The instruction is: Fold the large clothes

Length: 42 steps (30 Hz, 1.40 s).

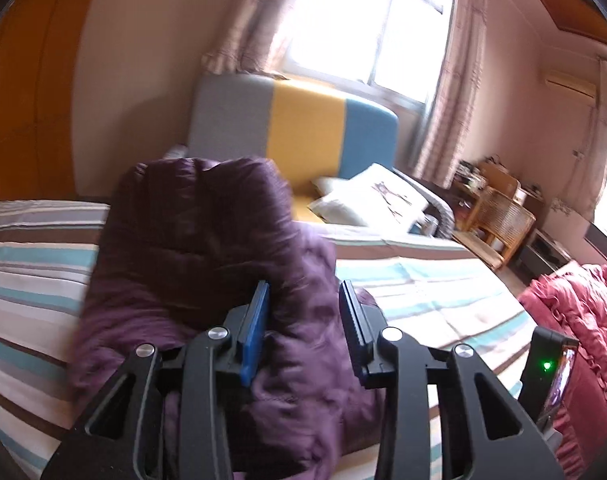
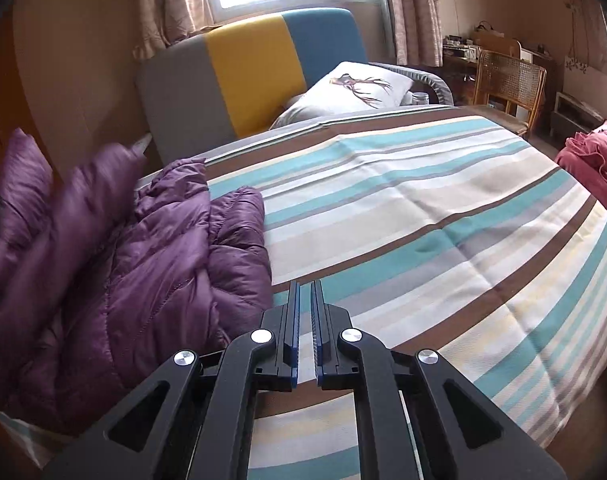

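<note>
Two views show one bed under a striped cover, with a purple quilted jacket heaped on it. From the left wrist, the left gripper (image 1: 305,292) hangs over the jacket (image 1: 191,248) with its jaws partly open; purple cloth shows in the gap between the blue pads (image 1: 255,320), but whether the pads press on it cannot be told, since this part is blurred; the jacket lies bunched near the bed's left side, its upper fold raised toward the headboard (image 1: 299,128), which is grey, yellow and blue; the striped bed cover (image 1: 431,292) lies bare to the right of the jacket; two white pillows (image 1: 367,196) sit at the head end; a red ruffled quilt (image 1: 575,312) lies off the bed's right edge, and a wicker chair (image 1: 503,216) stands beyond the far right corner. From the right wrist, the right gripper (image 2: 306,288) has its jaws nearly together, a thin gap left between them, and nothing held; it hovers above the striped cover (image 2: 423,208), just beside the jacket's right edge; the jacket (image 2: 143,248) fills the bed's left side, part of it lifted and blurred at the far left; the pillow (image 2: 355,88) rests against the headboard (image 2: 243,72); the chair (image 2: 507,80) stands past the bed's far right corner, and the red quilt (image 2: 595,156) shows at the right edge.
</note>
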Motion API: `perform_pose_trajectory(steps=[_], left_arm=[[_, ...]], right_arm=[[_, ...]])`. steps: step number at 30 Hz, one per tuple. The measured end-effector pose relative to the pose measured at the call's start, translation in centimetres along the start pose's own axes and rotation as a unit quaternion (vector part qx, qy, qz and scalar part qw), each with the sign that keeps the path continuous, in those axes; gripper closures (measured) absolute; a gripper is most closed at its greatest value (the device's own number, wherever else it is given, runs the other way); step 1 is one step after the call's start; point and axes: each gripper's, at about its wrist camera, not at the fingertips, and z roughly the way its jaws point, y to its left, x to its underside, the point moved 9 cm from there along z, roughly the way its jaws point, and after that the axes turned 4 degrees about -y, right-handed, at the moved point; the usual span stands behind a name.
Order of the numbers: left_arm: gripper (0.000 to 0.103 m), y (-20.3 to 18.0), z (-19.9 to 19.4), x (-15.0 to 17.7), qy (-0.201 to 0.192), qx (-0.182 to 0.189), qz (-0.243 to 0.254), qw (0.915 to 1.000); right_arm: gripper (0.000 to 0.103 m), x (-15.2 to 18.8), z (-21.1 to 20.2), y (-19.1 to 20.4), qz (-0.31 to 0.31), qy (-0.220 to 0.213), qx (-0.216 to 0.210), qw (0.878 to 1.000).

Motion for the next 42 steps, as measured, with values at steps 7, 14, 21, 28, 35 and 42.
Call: perform_pose_trajectory(steps=[7,14,21,28,35,42], left_arm=[[0.075,-3.8,3.5,3.6,0.058,0.05,0.038,0.9964],[0.068,-4.3,3.8,6.1,0.096,0.116,0.013,0.9885],[0.037,-1.5,-4.5,1.7,0.052,0.162,-0.044,0.9845],[0.016,17.8,-9.4,-1.2,-0.083,-0.02,-0.172,0.9813],[0.056,23.8,-2.1,5.2,0.023,-0.001,-0.245,0.9692],[0.043,14.4,-0.7,3.5,-0.005,0.071,-0.135,0.9883]], right_arm=[[0.096,-0.1,0.0,-1.4,0.009,0.002,0.0,1.0],[0.096,0.0,-0.2,-1.8,0.016,0.003,-0.007,1.0],[0.096,-0.6,-0.7,0.3,0.011,-0.002,-0.036,0.999],[0.096,-1.1,-1.9,4.1,-0.01,-0.01,-0.082,0.997],[0.096,0.0,-1.1,10.2,-0.043,0.018,-0.167,0.985],[0.096,0.5,-0.5,13.3,-0.038,0.048,-0.238,0.969]])
